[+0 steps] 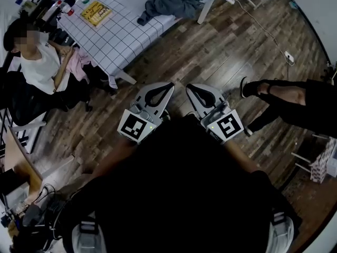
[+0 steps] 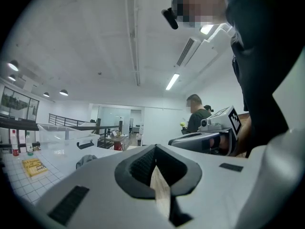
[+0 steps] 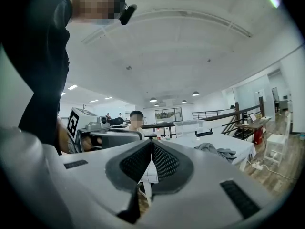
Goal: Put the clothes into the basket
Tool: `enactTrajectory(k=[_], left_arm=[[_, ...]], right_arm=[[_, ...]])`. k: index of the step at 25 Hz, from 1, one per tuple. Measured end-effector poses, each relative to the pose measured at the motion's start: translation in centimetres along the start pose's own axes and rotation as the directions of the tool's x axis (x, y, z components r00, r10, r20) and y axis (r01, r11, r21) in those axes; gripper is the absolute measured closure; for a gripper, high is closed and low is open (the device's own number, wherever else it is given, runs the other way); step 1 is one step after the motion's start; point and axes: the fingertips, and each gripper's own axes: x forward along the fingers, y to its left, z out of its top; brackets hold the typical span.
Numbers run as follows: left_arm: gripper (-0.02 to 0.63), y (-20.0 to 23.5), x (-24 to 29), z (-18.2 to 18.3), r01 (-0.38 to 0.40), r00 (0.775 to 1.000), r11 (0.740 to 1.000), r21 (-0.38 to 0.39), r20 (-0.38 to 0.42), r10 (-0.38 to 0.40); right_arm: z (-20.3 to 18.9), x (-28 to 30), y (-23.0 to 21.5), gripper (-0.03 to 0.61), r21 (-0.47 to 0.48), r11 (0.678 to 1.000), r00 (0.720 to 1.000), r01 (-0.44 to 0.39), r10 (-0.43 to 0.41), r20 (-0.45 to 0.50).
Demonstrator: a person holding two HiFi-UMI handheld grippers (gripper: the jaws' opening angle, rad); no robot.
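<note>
The clothes (image 1: 171, 4), a crumpled grey-blue heap, lie at the far right end of a white table (image 1: 121, 36) with a grid pattern. They are well apart from both grippers. The left gripper (image 1: 169, 86) has its jaws pressed together with nothing between them. The right gripper (image 1: 188, 87) is likewise closed and empty. The two are held level, side by side over the wooden floor (image 1: 210, 51), with their tips toward the table. A yellow book (image 1: 96, 13) lies on the table's left part. A seated person in a white shirt (image 1: 37, 62) is at the left, and another person's dark-trousered legs (image 1: 284, 101) are at the right.
</note>
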Motion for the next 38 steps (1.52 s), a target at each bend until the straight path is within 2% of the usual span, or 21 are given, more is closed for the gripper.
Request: enactTrajectory(k=[19, 29, 38], left_arm=[[0.611, 0.6, -0.1, 0.0, 0.035, 0.999, 0.999, -0.014, 0.023, -0.035], [0.611, 2.3, 2.2, 0.0, 0.023, 0.999, 1.0, -0.011, 0.023, -0.023], [0.611, 4.4, 5.9, 0.4, 0.005, 1.0, 1.0, -0.013, 0.012, -0.005]], right_arm=[[-0.2, 0.8, 0.4, 0.561, 0.018, 0.999, 0.999, 0.047, -0.047, 0.002], [-0.2, 2.1, -2.4, 0.561, 0.032, 0.999, 0.999, 0.04, -0.04, 0.008], [0.4, 3.8, -7.0, 0.561, 0.029, 0.999, 1.0, 0.023, -0.023, 0.013]])
